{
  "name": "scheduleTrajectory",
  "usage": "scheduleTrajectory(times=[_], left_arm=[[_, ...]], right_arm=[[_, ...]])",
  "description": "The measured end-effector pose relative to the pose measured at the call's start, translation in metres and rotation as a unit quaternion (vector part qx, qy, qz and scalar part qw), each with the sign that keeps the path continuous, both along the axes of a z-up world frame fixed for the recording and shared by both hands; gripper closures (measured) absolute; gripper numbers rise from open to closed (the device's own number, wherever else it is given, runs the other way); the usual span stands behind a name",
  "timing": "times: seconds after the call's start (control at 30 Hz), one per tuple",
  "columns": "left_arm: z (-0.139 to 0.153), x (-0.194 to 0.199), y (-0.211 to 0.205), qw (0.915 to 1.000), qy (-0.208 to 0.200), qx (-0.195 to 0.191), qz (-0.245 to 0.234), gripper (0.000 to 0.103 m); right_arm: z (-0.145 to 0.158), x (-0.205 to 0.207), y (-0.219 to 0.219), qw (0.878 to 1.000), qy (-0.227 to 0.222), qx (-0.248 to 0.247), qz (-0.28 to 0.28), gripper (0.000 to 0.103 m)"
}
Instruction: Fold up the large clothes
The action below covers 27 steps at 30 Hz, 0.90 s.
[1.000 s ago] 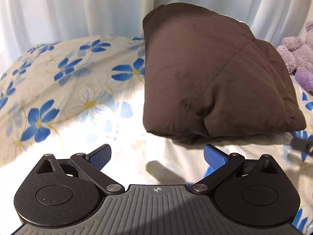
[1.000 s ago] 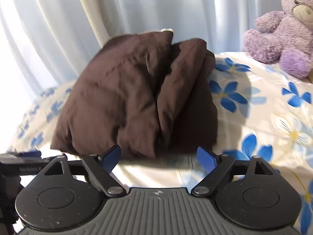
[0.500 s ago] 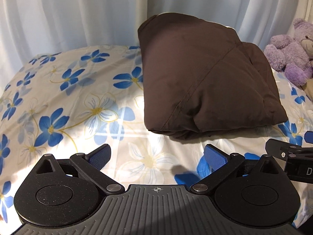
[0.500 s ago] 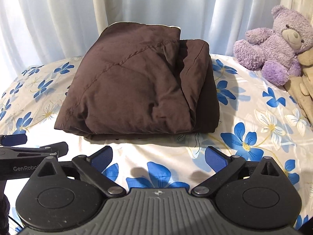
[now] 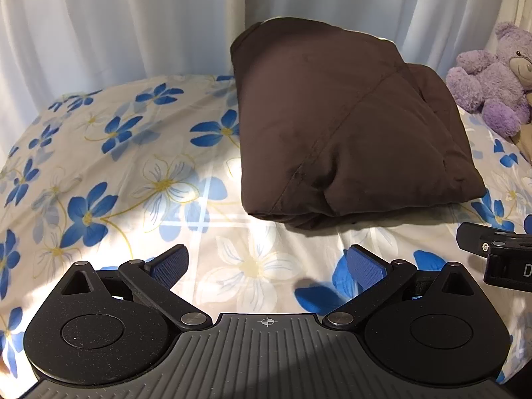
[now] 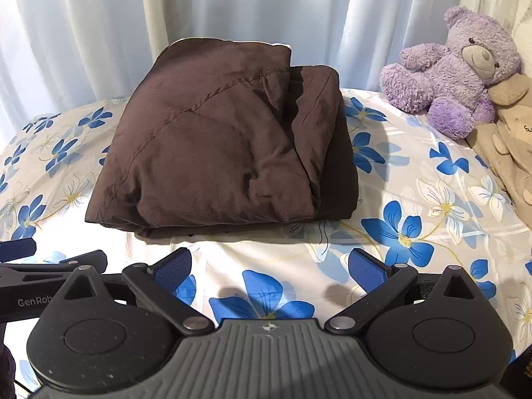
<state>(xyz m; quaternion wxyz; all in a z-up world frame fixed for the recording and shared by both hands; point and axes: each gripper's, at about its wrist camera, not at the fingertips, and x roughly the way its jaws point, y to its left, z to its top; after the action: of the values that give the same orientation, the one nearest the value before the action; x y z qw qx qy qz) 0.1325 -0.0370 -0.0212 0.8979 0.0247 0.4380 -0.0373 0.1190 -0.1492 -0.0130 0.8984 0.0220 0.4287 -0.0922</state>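
Garment [image 6: 212, 153], dark brown, folded into thick, puffy rectangle

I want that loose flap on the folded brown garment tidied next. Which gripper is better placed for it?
Probably the right gripper: the brown garment's loose overlapping flap lies on its side. The left gripper faces the smooth folded edge. Both are open and empty.

Folded brown garment [image 5: 349, 139] lies on the floral sheet [image 5: 133, 166], beyond wide-spread left tongs [image 5: 266, 264].
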Motion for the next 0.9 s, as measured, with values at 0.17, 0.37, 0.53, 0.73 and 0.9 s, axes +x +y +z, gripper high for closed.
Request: scheduleTrajectory(times=[0.17,0.37,0.53,0.73,0.9], left_arm=[[-0.0001,0.0005,-0.0040,1.0000,0.000,0.005,-0.002,0.000],[0.0003,0.0005,-0.0078,1.0000,-0.001,0.007,-0.004,0.000],[0.0000,0.0004,-0.0092,1.0000,-0.001,0.008,-0.003,0.000],[0.0012,0.0003,-0.0110,0.9999,-0.006,0.008,-0.006,0.000],[0.0014,0.0016,-0.0111,0.9999,-0.007,0.010,-0.008,0.000]], right_arm=[[0.0002,-0.0006,-0.0039,1.000,-0.001,-0.001,-0.003,0.002],[0.0004,-0.0007,-0.0066,1.000,-0.002,-0.001,-0.003,0.002],[0.0004,0.0000,-0.0089,1.000,-0.002,-0.001,-0.003,0.002],[0.0006,0.0003,-0.0089,1.000,-0.003,-0.002,-0.003,0.002],[0.0015,0.0015,-0.0092,1.000,-0.005,-0.002,-0.001,0.002]])
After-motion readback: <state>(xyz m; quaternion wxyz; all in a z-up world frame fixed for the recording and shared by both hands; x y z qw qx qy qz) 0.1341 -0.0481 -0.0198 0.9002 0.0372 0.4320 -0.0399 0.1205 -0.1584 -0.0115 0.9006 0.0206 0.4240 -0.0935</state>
